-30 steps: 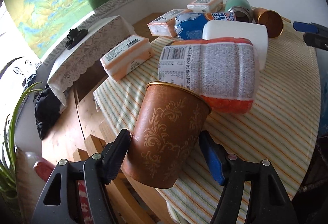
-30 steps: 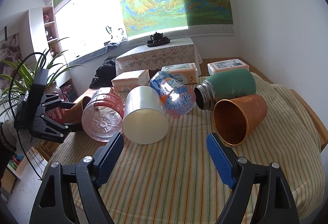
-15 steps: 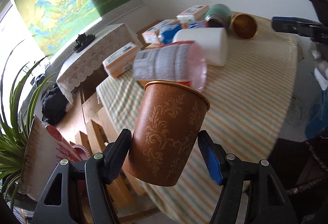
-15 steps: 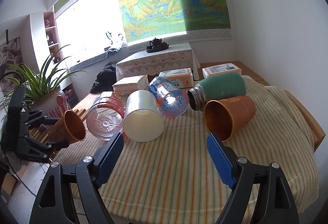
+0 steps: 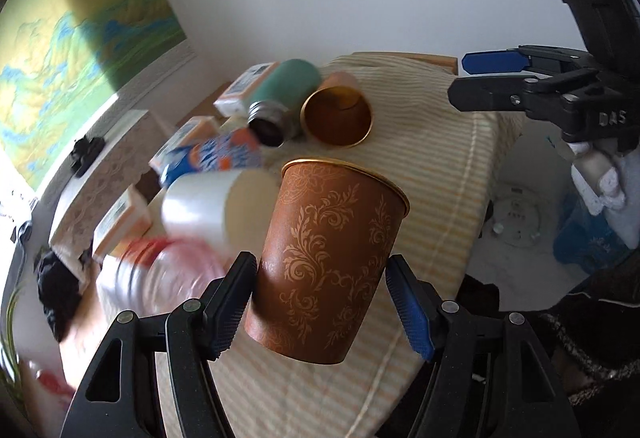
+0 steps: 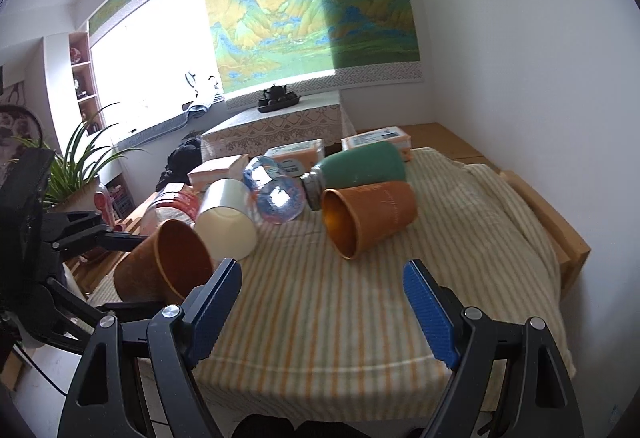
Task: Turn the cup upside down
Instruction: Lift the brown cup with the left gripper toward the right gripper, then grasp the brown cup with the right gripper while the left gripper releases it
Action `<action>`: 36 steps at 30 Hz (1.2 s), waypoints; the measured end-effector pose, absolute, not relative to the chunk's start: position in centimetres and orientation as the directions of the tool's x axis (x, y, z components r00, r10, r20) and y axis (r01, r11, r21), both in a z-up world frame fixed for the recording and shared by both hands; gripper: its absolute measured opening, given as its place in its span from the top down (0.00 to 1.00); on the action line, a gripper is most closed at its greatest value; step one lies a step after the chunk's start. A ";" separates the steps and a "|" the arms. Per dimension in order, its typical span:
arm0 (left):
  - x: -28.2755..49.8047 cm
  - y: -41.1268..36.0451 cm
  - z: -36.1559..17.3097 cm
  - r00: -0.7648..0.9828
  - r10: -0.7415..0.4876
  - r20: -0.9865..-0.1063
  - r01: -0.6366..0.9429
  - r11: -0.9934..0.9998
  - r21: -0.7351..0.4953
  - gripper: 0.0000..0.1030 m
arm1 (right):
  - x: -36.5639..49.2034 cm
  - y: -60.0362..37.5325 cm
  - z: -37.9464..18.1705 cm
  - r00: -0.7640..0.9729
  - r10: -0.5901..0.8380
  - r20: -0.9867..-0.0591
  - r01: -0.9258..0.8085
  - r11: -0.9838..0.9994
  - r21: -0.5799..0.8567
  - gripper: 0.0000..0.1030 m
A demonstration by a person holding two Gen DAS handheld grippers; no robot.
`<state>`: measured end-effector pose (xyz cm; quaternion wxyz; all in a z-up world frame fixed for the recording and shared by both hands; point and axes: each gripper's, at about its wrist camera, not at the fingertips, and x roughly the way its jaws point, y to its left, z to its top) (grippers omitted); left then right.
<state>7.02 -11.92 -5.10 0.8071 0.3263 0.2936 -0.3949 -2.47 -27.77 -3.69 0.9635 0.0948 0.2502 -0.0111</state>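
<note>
My left gripper [image 5: 324, 302] is shut on a brown cup with a gold floral pattern [image 5: 328, 262] and holds it in the air over the striped tablecloth [image 5: 432, 165]. In the right wrist view the held cup [image 6: 168, 262] is tilted, its mouth turned toward the camera, at the table's left edge, with the left gripper [image 6: 80, 238] behind it. My right gripper [image 6: 320, 302] is open and empty above the table's near side. It also shows in the left wrist view [image 5: 500, 77].
A second orange cup [image 6: 368, 217] lies on its side beside a green flask [image 6: 356, 165]. A white cup [image 6: 228, 217], a blue-labelled bottle [image 6: 276, 189], a red-labelled bottle [image 6: 176, 201] and tissue packs [image 6: 296, 153] lie behind. A plant [image 6: 76, 161] stands left.
My left gripper has carried the brown cup up and to the right, from the table's left edge to over the cloth, and swung to face the right gripper. The right gripper has stayed open.
</note>
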 end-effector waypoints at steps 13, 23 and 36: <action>9.6 -17.8 -7.1 0.443 -0.448 -0.776 0.875 0.405 0.265 0.23 | -3.8 -30.7 -3.9 0.870 -0.004 -0.494 0.112 0.975 0.190 0.23; 9.3 -16.1 -6.5 0.466 -0.454 -0.759 0.858 0.443 0.261 0.08 | -3.1 -29.5 -3.2 0.869 0.045 -0.492 0.038 0.987 0.159 0.23; 7.0 -10.4 -3.5 0.570 -0.444 -0.692 0.779 0.561 0.281 0.05 | -1.2 -25.2 -0.2 0.847 0.131 -0.515 -0.174 0.984 -0.036 0.23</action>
